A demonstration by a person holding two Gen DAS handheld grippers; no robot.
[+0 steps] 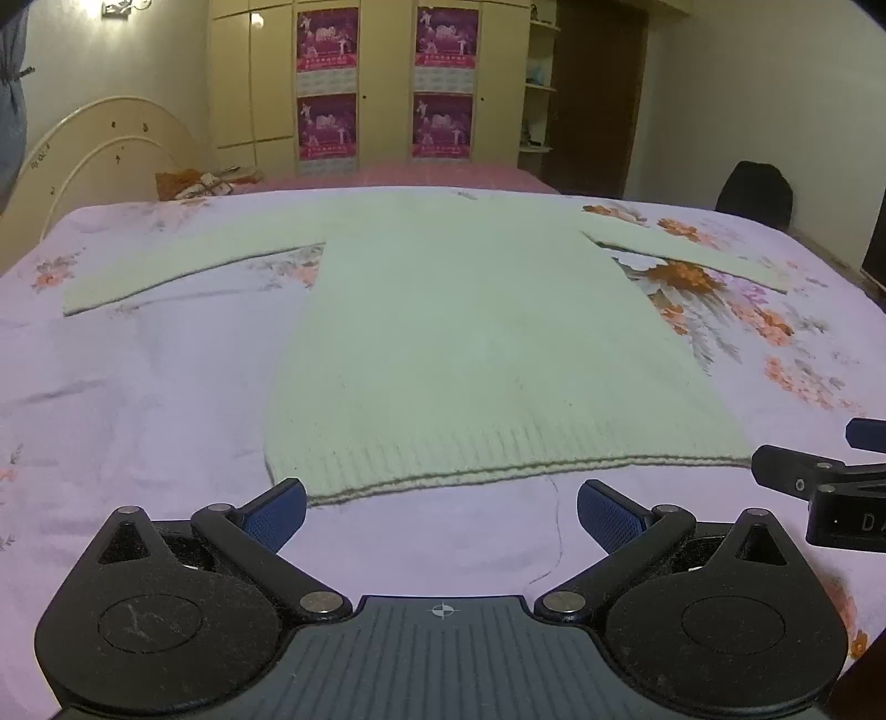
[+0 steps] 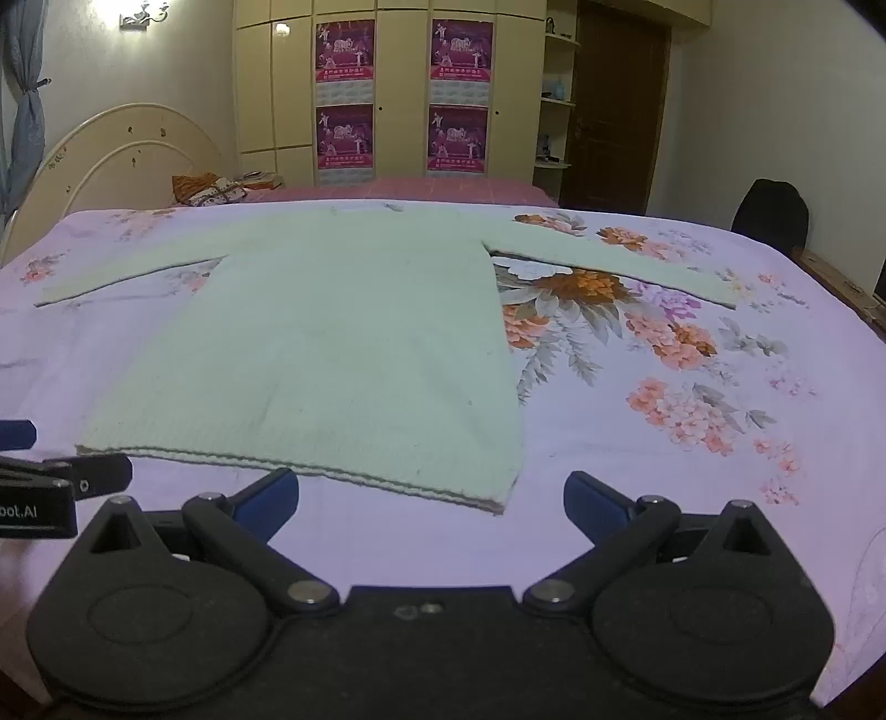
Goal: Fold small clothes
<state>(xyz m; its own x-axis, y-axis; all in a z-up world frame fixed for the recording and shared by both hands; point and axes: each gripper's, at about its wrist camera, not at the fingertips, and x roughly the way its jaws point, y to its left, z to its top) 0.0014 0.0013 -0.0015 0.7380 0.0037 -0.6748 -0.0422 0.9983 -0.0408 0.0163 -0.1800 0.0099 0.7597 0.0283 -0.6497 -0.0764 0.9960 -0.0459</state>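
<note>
Sweater (image 1: 470,332): flat on the bed (image 1: 138,387), hem toward the near edge, collar far.
Left gripper (image 1: 441,512): wide open, empty, just before the hem.
Right gripper (image 2: 431,501): wide open, empty, at the hem's right corner.

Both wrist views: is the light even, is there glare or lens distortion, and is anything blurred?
Left wrist view: dim, purplish light; the glaring wall lamp is blown out; the fisheye curves the floral lilac bedsheet; the pale green knitted sweater is soft but readable. Right wrist view: same tint, lamp glare, dark corners, distant purple posters blurred.
</note>
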